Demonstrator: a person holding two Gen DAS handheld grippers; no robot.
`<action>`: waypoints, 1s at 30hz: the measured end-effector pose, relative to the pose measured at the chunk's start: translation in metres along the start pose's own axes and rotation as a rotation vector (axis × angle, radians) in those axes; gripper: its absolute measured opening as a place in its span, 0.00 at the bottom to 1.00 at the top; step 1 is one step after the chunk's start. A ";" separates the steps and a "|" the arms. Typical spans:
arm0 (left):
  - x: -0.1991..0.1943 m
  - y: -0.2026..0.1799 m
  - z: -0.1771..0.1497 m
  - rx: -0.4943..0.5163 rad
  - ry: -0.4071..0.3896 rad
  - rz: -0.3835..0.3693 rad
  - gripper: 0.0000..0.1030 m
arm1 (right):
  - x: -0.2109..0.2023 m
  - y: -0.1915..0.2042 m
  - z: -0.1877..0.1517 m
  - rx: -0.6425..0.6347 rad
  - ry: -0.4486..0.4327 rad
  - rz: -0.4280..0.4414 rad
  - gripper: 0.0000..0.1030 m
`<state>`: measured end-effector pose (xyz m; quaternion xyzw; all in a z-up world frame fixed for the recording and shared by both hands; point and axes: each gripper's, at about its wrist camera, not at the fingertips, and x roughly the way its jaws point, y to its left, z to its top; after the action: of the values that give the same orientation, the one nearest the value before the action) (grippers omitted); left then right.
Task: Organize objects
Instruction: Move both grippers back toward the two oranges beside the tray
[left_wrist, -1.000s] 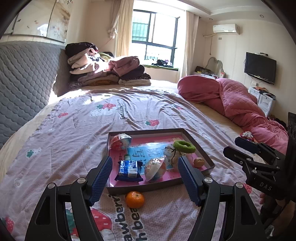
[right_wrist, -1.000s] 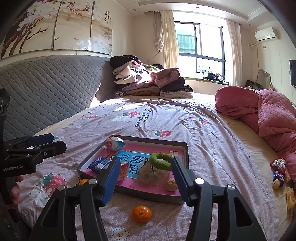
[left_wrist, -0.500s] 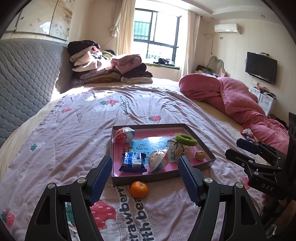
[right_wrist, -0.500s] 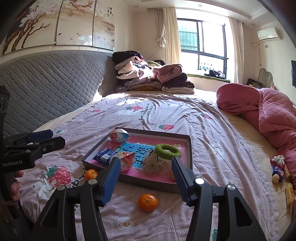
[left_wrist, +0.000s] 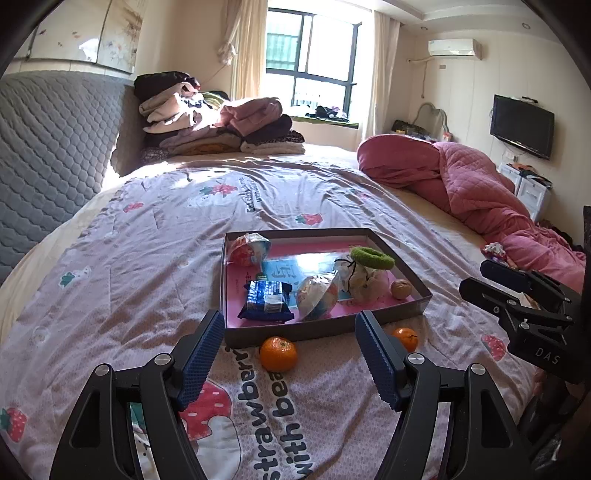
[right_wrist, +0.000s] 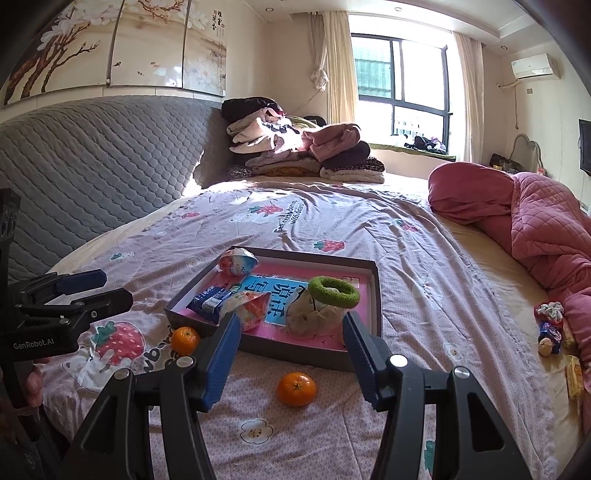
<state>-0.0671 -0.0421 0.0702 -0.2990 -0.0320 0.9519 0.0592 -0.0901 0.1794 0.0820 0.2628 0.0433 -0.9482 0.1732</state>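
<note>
A shallow grey box with a pink floor (left_wrist: 415, 286) (right_wrist: 375, 291) lies on the bed. It holds snack packets, a blue wrapper (left_wrist: 267, 300), a green hair ring (left_wrist: 372, 257) (right_wrist: 333, 291) on a cloth pouch, and a walnut (left_wrist: 401, 288). Two oranges lie on the quilt in front of the box: one (left_wrist: 278, 353) (right_wrist: 185, 340) near its left corner, one (left_wrist: 406, 338) (right_wrist: 296, 388) near its right. My left gripper (left_wrist: 291, 358) is open and empty, just short of the left orange. My right gripper (right_wrist: 291, 358) is open and empty, above the right orange.
A strawberry-print quilt (left_wrist: 147, 258) covers the bed. A rolled pink duvet (left_wrist: 472, 192) lies along the right side, with small snacks (right_wrist: 550, 328) beside it. Folded clothes (left_wrist: 214, 125) are stacked at the far end. A grey padded headboard (right_wrist: 92, 166) runs along the left.
Both grippers have drawn back from the box and risen a little, so the box looks farther off and both oranges now show in the left wrist view. Both grippers stay open.
</note>
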 end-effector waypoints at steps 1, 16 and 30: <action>0.000 0.000 0.000 0.001 0.000 0.003 0.72 | -0.001 0.000 0.000 0.002 -0.003 -0.001 0.55; 0.013 -0.001 -0.014 0.008 0.052 0.014 0.72 | 0.006 -0.001 -0.011 -0.002 0.034 -0.008 0.55; 0.039 0.002 -0.028 -0.003 0.136 0.018 0.72 | 0.028 -0.002 -0.030 0.002 0.108 0.005 0.55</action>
<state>-0.0826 -0.0387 0.0247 -0.3632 -0.0266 0.9299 0.0520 -0.0983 0.1776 0.0419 0.3139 0.0508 -0.9322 0.1726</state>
